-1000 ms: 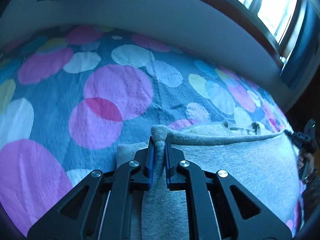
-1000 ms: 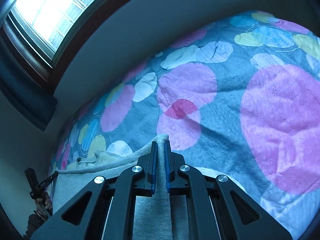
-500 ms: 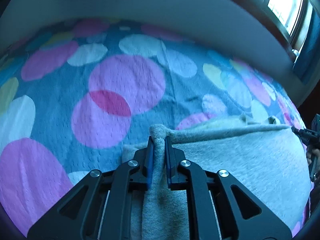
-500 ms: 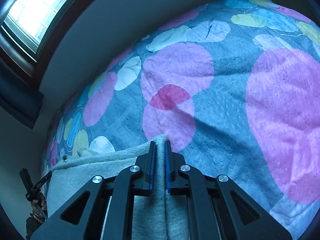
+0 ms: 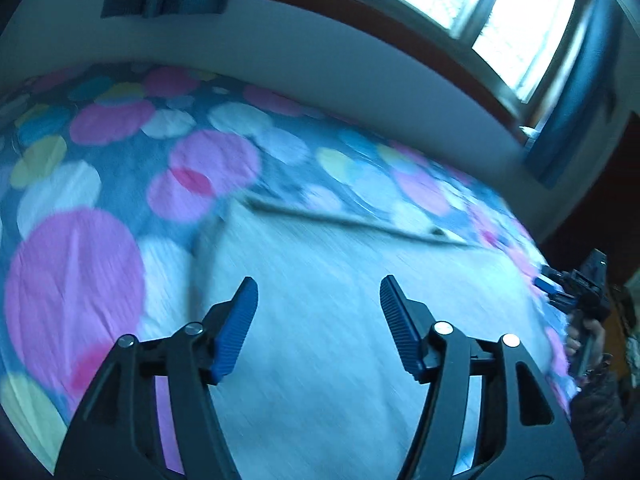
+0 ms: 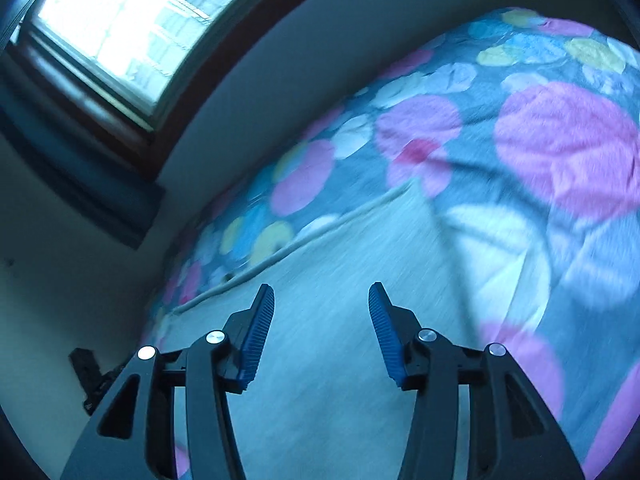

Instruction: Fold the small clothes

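We are spreading both tools, the left tool (image 5: 318,294) and the right tool (image 6: 321,300), with nothing between their blue pads. Below them the grey garment (image 5: 340,320) is lying flat on the spotted bedspread (image 5: 76,280). One fold seems laid; we judge further folds are remaining.

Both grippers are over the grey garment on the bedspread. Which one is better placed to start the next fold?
Roughly even, slightly left. The left gripper and right gripper are both opening with nothing between the jaws. The garment's side edge lies just left of the left gripper; the right gripper's view shows the other side edge farther off.
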The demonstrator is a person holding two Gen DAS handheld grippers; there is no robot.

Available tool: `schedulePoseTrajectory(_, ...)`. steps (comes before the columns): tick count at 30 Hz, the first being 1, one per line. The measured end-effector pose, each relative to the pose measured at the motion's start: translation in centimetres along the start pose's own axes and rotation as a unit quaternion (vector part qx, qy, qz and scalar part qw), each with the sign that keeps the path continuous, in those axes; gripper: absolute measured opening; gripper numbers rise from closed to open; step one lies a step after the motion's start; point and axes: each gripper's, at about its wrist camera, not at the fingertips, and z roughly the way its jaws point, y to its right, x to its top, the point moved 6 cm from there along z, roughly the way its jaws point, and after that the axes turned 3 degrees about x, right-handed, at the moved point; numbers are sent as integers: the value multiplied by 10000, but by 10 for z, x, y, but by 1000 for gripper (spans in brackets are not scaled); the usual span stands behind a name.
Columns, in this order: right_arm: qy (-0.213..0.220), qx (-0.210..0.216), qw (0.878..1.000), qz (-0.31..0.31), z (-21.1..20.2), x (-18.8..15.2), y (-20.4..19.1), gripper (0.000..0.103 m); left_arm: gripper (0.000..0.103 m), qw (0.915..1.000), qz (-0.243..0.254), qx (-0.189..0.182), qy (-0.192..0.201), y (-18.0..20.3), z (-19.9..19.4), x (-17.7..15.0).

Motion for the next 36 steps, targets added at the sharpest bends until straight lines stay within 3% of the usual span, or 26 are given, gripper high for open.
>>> schedulePoseTrajectory(3, -223, 374, 9990, 79, -5, -36, -17, 50, 64, 9996, -186, -167, -157, 8, -3, -32)
schedulePoseTrajectory(6, -466, 576, 9972, 105, -2, -65, -25, 53, 64, 9990, -268, -58, -362, 5, 5, -57)
schedulePoseTrajectory(8, -637, 406, 9970, 147, 7, -81, -17, 59, 64, 9982, -352, 12, -485, -1, 13, -70)
schedulePoseTrajectory(10, -802, -15, 9967, 139, 20, -94, 0, 57, 64, 9982, -320, -1, -503, -5, 19, -76)
schedulePoseTrajectory(16, -623, -131, 9975, -298, 21, -98, -9, 59, 63, 9989, -341, -130, -299, -11, 23, -81)
schedulePoseTrajectory(23, -196, -113, 9997, -136, -19, -94, -18, 68, 65, 9977, -663, -173, 0, -20, -2, -78)
schedulePoseTrajectory(26, 2, -379, 9992, -90, -42, -101, -5, 72, 65, 9948, -988, -220, 95, -34, -13, -77)
schedulePoseTrajectory(29, 41, -630, 9974, 356, -51, -110, 27, 72, 65, 9926, -1165, -335, 60, -44, -15, -79)
schedulePoseTrajectory(32, 87, -247, 9976, 642, -50, -115, 44, 71, 65, 9938, -1073, -275, 0, -44, -10, -82)
schedulePoseTrajectory(36, 73, -401, 9972, 628, -52, -109, 35, 73, 65, 9969, -780, -107, -4, -40, -6, -86)
